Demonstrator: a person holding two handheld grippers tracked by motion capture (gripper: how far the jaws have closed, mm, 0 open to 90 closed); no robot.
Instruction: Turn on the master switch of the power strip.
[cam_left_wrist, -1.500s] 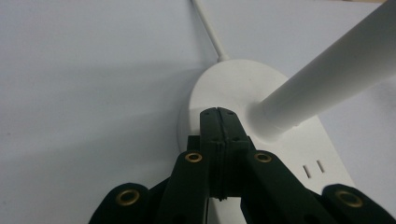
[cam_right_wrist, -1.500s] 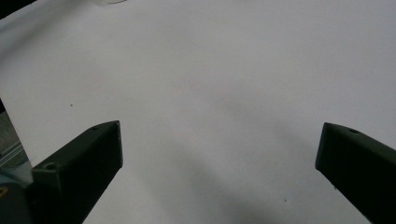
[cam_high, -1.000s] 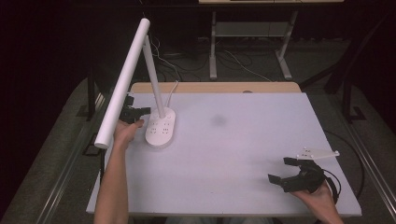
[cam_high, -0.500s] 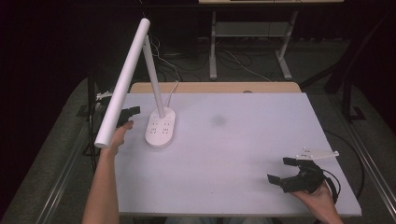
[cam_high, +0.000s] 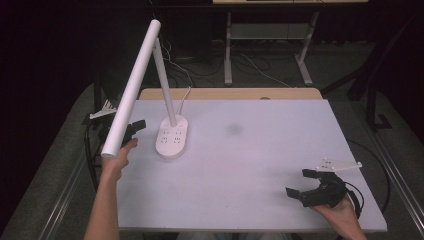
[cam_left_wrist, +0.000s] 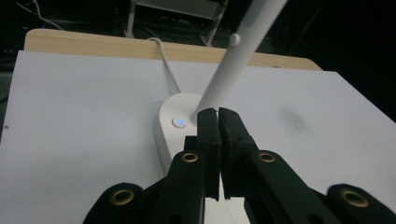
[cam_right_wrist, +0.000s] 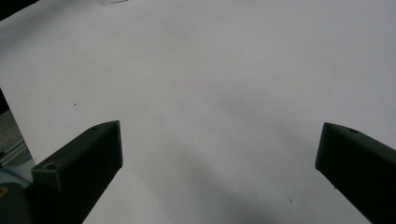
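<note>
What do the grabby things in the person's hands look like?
Both are black. The left gripper has two flat fingers with brass-ringed holes at the joints. The right gripper has blocky fingers, a grey three-cornered plate on top and a black cable trailing behind. The person's forearms are bare, with no sleeves.

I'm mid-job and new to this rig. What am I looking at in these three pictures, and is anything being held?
No robot arm here: a person holds a two-jaw gripper in each hand. The high view looks down on the white table. On it stands a white desk lamp with a small lit button on its base. The left gripper is shut and empty, beside the lamp base. Its own camera looks along its jaws. The right gripper is open over bare table, holding nothing.
</note>
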